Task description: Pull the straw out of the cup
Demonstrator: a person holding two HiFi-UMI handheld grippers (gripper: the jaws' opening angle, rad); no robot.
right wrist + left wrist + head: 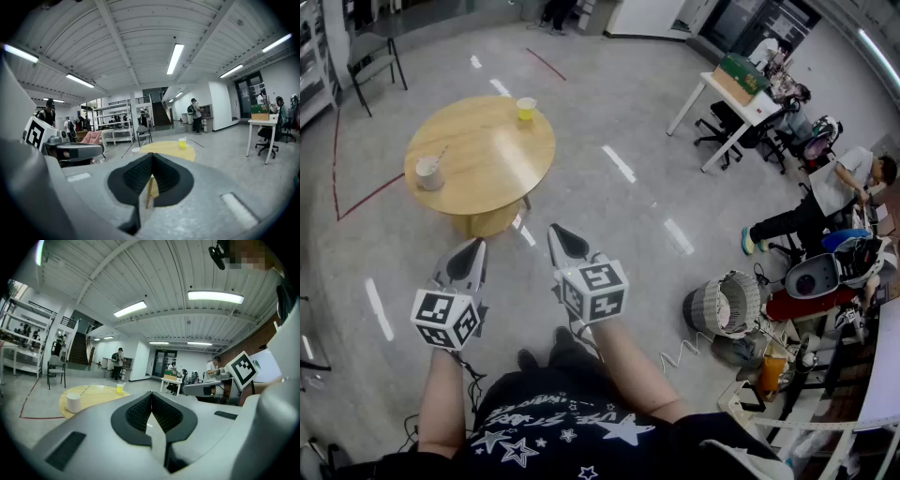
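White cup [427, 174]: a squat, opaque, round vessel standing upright near the rim of the round wooden tabletop [492, 150], at about 9 o'clock from the tabletop's centre in the head view. Straw [442, 154]: thin and pale, lower end inside the cup, upper part projecting over the rim and leaning toward about 1 o'clock. Its finer details cannot be made out.

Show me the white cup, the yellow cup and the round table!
white cup [428, 174]: head view, on its side wall.
yellow cup [526, 110]: head view, on its side wall.
round table [487, 155]: head view, on the bare wooden top between the two cups.
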